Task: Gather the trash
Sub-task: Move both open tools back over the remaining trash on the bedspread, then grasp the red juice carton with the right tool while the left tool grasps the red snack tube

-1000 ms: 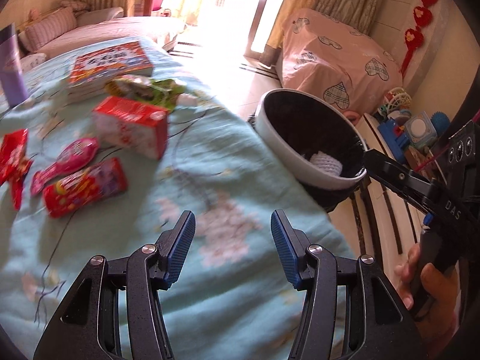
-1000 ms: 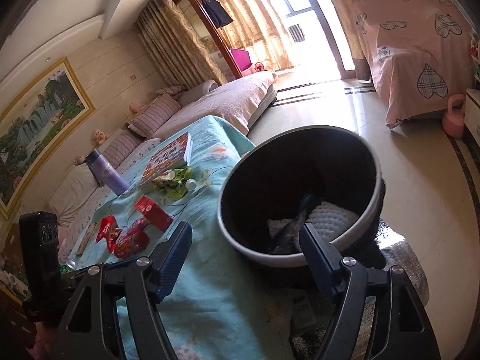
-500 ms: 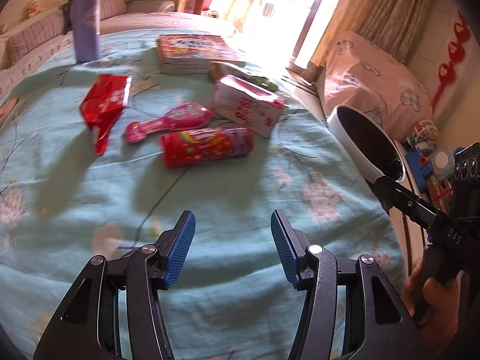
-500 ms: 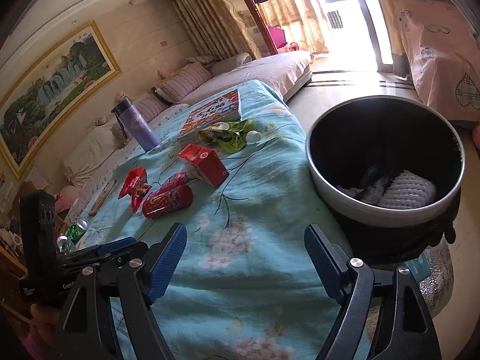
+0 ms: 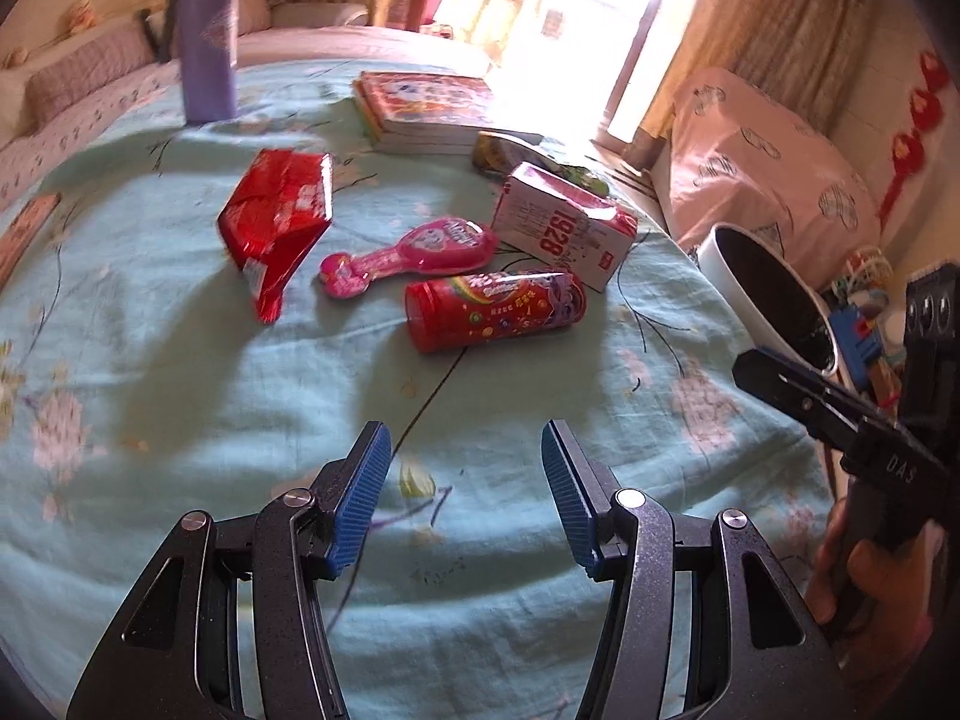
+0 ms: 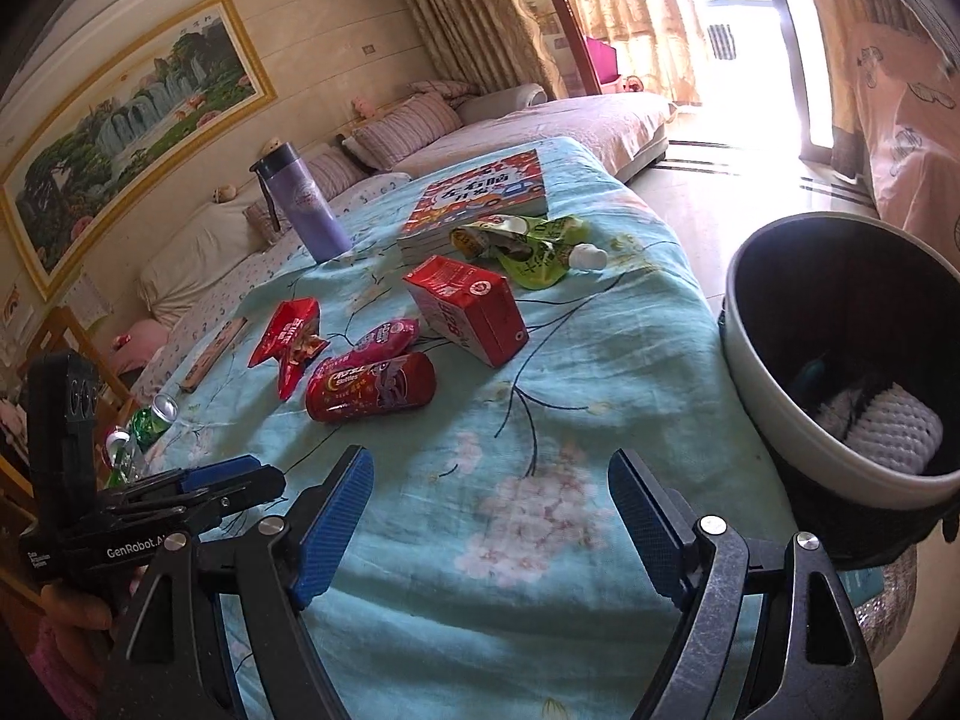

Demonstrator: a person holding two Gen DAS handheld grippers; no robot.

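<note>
Trash lies on a table with a light blue flowered cloth (image 5: 180,396) (image 6: 540,420): a red candy tube (image 5: 495,309) (image 6: 372,387), a pink pouch (image 5: 414,255) (image 6: 384,339), a red torn wrapper (image 5: 276,222) (image 6: 291,342), a red and white carton (image 5: 561,225) (image 6: 468,309) and a green pouch (image 6: 528,246) (image 5: 528,159). A black bin with a white rim (image 6: 840,354) (image 5: 768,294) stands beside the table's right edge with white stuff inside. My left gripper (image 5: 465,477) hangs open and empty over the cloth, short of the tube. My right gripper (image 6: 492,516) stands open wider, empty, between the tube and the bin.
A purple bottle (image 5: 207,36) (image 6: 306,207) and a stack of books (image 5: 426,111) (image 6: 480,198) stand at the table's far side. A sofa with cushions (image 6: 420,126) lies beyond. Toys (image 5: 864,324) sit on the floor past the bin. Green cans (image 6: 141,426) lie left of the table.
Both views have swung left, from the bin toward the trash on the cloth. The right jaws stand a little wider than a second ago. The left jaws are unchanged.
</note>
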